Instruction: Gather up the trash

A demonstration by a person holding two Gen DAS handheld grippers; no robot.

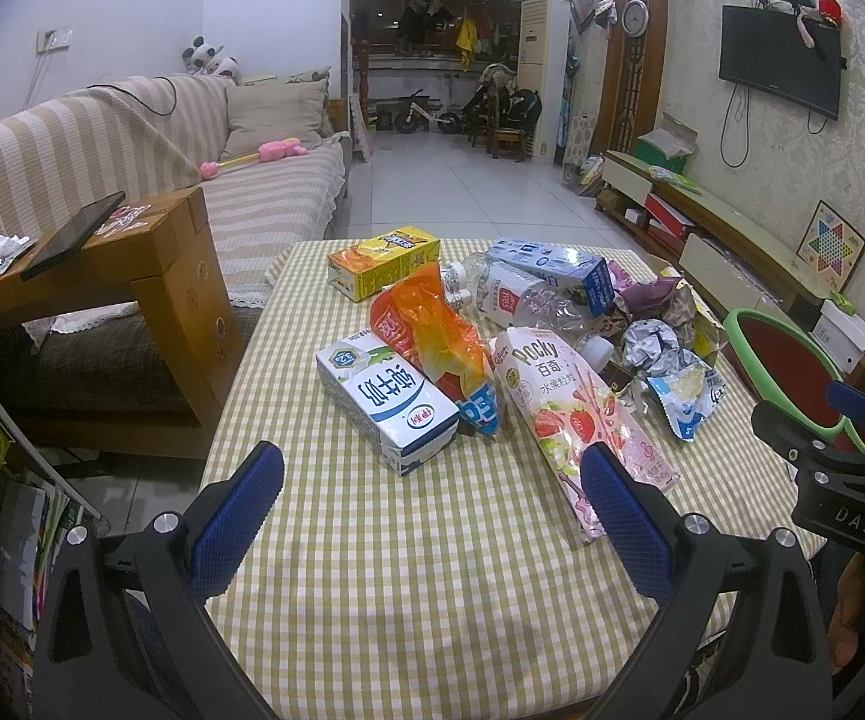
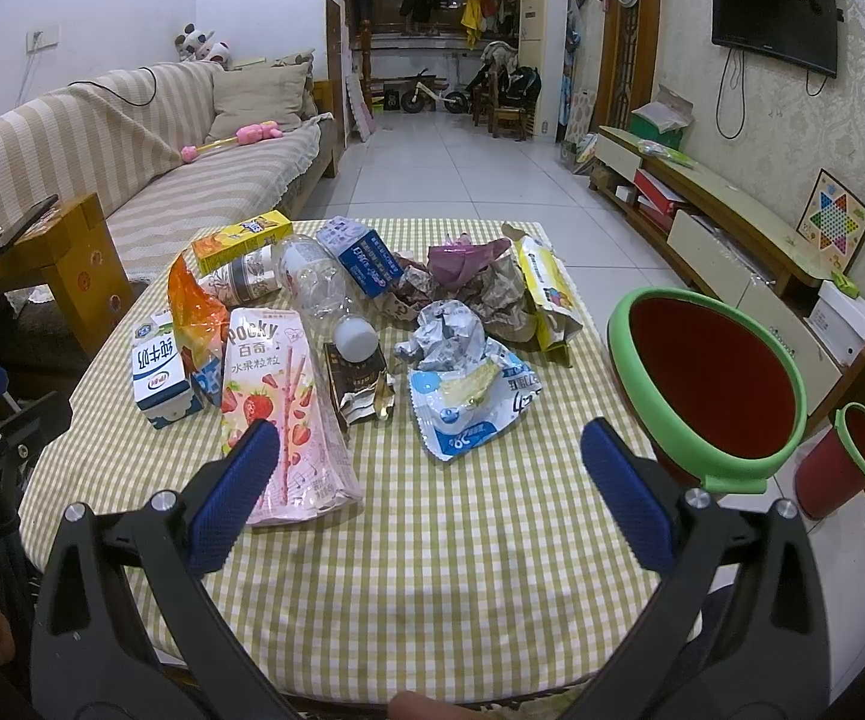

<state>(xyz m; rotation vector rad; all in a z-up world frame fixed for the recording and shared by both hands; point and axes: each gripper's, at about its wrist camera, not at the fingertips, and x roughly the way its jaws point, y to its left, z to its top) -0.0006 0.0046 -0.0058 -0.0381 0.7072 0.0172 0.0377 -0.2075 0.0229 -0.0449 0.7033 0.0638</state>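
A pile of trash lies on the checked tablecloth [image 1: 408,570] [image 2: 480,540]: a white milk carton [image 1: 384,408] [image 2: 159,375], a pink Pocky bag [image 1: 582,414] [image 2: 279,396], an orange snack bag [image 1: 432,336] [image 2: 192,306], a clear plastic bottle [image 1: 528,306] [image 2: 324,294], a yellow drink box [image 1: 384,261] [image 2: 240,240], a blue carton [image 1: 558,267] [image 2: 360,258], a crumpled silver wrapper [image 1: 654,342] [image 2: 444,330] and a blue-white wrapper [image 2: 468,402]. My left gripper [image 1: 432,468] is open and empty above the table, short of the milk carton. My right gripper [image 2: 429,447] is open and empty, short of the blue-white wrapper. A red bin with a green rim [image 2: 708,384] [image 1: 792,372] stands at the table's right edge.
A striped sofa [image 1: 222,138] and a wooden side table [image 1: 132,276] with a phone stand on the left. A TV cabinet [image 2: 732,228] runs along the right wall. A smaller red bin [image 2: 840,456] sits on the floor at the right. My right gripper also shows at the right of the left wrist view [image 1: 840,456].
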